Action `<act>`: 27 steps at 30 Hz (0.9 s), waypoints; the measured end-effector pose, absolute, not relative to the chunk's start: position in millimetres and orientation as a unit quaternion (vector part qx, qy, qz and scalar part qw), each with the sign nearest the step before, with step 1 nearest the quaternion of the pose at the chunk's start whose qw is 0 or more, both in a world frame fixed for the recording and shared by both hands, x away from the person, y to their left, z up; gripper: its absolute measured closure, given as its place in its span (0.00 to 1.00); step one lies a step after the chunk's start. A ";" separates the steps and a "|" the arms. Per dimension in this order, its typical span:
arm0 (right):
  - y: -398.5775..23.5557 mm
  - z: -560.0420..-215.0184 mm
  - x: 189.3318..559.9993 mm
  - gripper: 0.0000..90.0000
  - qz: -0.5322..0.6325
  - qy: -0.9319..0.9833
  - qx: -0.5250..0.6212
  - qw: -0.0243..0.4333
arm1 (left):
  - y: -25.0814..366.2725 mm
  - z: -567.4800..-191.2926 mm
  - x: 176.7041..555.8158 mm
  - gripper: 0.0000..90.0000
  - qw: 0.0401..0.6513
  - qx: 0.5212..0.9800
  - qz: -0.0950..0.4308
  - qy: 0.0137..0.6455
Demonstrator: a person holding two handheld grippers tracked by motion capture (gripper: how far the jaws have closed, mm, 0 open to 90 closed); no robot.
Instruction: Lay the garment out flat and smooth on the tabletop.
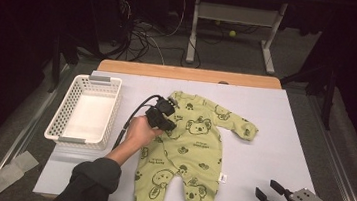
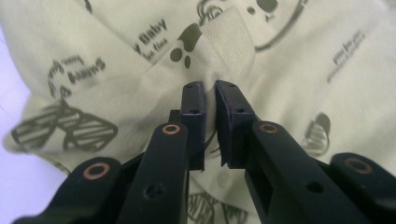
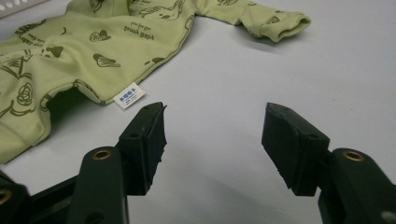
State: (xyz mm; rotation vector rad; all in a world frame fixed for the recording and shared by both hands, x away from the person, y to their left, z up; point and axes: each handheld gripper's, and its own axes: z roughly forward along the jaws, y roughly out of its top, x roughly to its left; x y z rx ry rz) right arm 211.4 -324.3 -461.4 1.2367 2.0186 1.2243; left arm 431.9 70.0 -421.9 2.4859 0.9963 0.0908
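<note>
My left gripper (image 2: 210, 93) pinches a fold of the romper (image 1: 196, 147) between its fingers. My right gripper (image 3: 212, 135) stands spread over bare table (image 3: 261, 70), the romper lying beyond its fingers.

A white plastic lattice basket (image 1: 84, 112) with grey handle grips stands on the left part of the pale grey desk (image 1: 282, 141), its inside bare. A strip of light wooden board (image 1: 189, 74) runs along the desk's far edge. Beyond it, on the grey floor, lie tangled black and white cables (image 1: 145, 39), the white metal legs of another stand (image 1: 268, 39), and a small yellow-green ball (image 1: 232, 34). A crumpled pale sheet (image 1: 9, 172) lies on the floor at lower left.
</note>
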 end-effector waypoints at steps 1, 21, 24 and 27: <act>-324.1 -461.4 211.2 0.45 0.447 0.736 0.451 0.236 | 72.1 -422.9 428.0 0.87 0.230 0.903 0.034 0.361; -324.0 -460.3 210.9 0.45 0.449 0.734 0.451 0.238 | 74.9 -401.7 417.1 0.61 0.251 0.901 0.069 0.347; -324.3 -460.2 211.3 0.45 0.450 0.733 0.452 0.237 | 66.0 -393.6 429.1 0.57 0.254 0.900 0.073 0.347; -324.5 -460.0 211.2 0.45 0.451 0.733 0.451 0.236 | 54.6 -392.0 443.1 0.54 0.247 0.900 0.069 0.354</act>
